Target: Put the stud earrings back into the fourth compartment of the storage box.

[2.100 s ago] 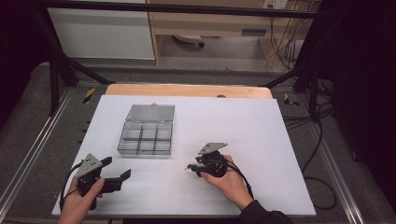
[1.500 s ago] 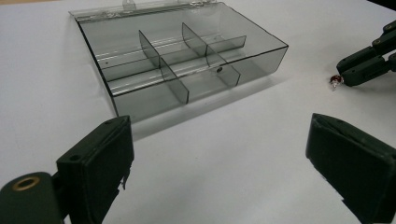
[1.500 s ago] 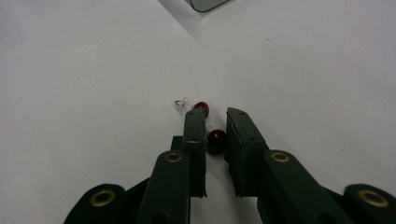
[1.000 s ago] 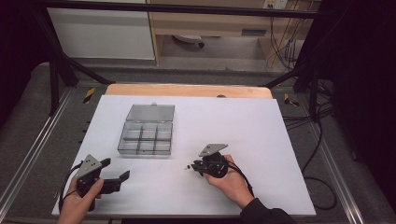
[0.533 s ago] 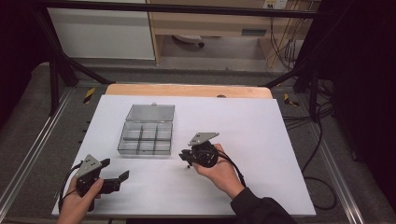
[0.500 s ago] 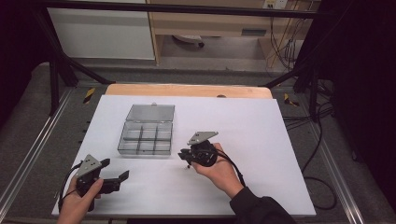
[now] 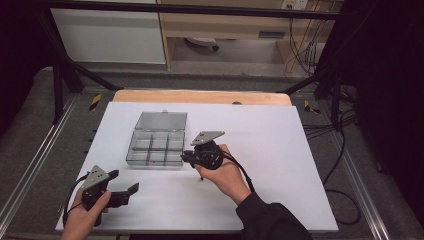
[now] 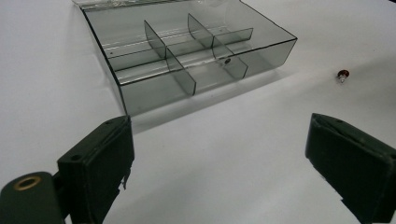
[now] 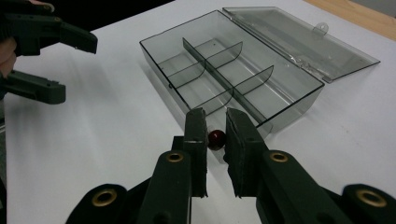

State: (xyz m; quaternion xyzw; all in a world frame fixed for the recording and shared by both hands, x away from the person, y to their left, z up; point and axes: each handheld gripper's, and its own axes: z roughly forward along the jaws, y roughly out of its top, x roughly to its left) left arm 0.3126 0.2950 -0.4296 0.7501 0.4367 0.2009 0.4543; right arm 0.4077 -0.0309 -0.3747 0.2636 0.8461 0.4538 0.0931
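A clear plastic box with several compartments lies on the white table, its lid folded open at the back. My right gripper hangs above the table at the box's near right corner. In the right gripper view its jaws are shut on a small dark red bead, just short of the box. My left gripper rests near the front left edge, and its jaws stand wide open with nothing between them. A second small red bead lies on the table, right of the box.
The white sheet covers the table, with a wooden strip along its far edge. Cables hang off the right side. The left gripper's jaws show at the top left of the right gripper view.
My right hand has lifted off the table and moved left and forward toward the box's near corner, jaws still shut. The left hand has stayed put.
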